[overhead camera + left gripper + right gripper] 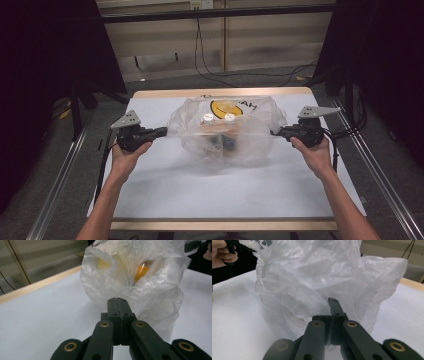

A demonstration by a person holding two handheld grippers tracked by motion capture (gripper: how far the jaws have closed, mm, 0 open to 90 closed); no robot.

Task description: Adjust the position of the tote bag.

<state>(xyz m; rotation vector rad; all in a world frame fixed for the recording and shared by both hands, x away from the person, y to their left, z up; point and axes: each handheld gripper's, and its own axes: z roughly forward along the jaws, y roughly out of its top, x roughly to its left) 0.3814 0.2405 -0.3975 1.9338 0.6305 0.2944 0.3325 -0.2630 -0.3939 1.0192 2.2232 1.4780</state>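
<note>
With both the left gripper (162, 132) and right gripper (276, 132) clamped on the thin plastic bag (227, 131), pulling apart too hard could tear it and spill the bottles (218, 118).

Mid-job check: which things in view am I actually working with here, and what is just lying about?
In the job:
- clear crinkled plastic bag, pinched at each side
- white-capped bottles inside it
- left gripper, shut on the bag
- right gripper, shut on the bag

Just lying about:
- black cables on the floor beyond the white table
</note>
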